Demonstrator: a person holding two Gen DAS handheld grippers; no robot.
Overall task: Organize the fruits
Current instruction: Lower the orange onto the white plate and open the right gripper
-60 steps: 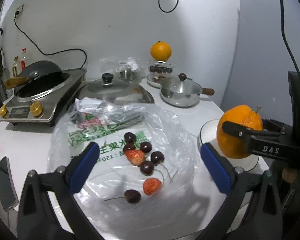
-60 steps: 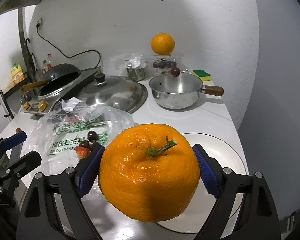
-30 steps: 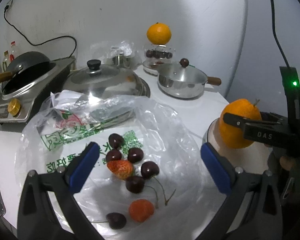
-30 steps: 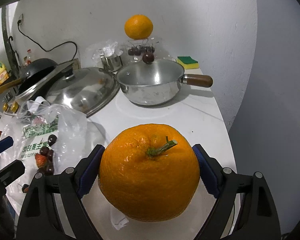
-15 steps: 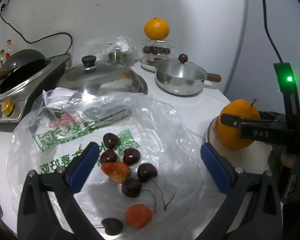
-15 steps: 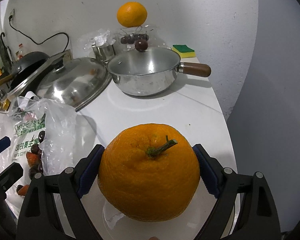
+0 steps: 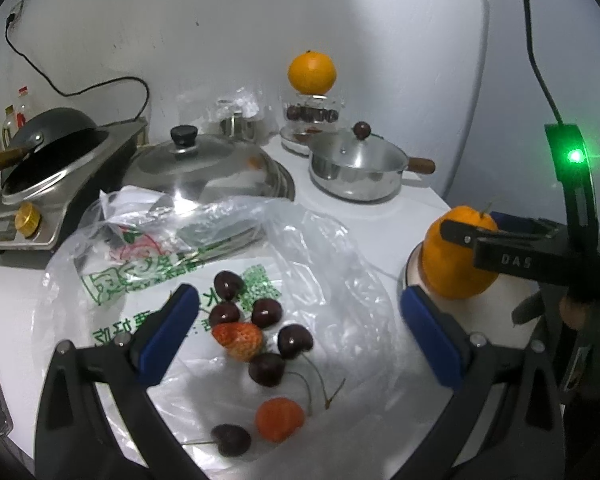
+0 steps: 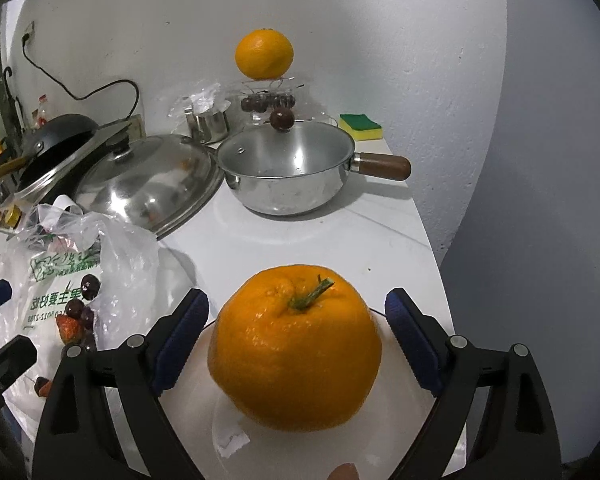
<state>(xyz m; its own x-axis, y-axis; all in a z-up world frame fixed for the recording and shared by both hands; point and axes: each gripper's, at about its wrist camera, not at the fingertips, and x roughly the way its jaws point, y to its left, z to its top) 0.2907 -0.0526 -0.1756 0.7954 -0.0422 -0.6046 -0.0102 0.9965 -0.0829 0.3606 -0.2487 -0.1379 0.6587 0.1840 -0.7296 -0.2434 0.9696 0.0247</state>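
Observation:
A large orange (image 8: 296, 352) with a green stem rests on a white plate (image 8: 192, 412) at the counter's right end. My right gripper (image 8: 296, 312) stands open around it, with a small gap between each blue pad and the peel. In the left wrist view the same orange (image 7: 456, 268) sits on the plate (image 7: 500, 320) with the right gripper (image 7: 480, 236) around it. My left gripper (image 7: 296, 300) hangs open above a clear plastic bag (image 7: 340, 272). On the bag lie several dark cherries (image 7: 264, 312) and two strawberries (image 7: 238, 336).
A steel saucepan (image 8: 288, 176) and a big pot lid (image 8: 148, 184) stand behind the plate. A second orange (image 8: 264, 58) tops a glass stand holding cherries at the wall. A sponge (image 8: 360, 124) is back right, a wok on a cooker (image 7: 48, 152) far left.
The right gripper carried the orange forward and down onto the plate, then opened off it. The left gripper drifted slightly closer over the bag and stayed open.

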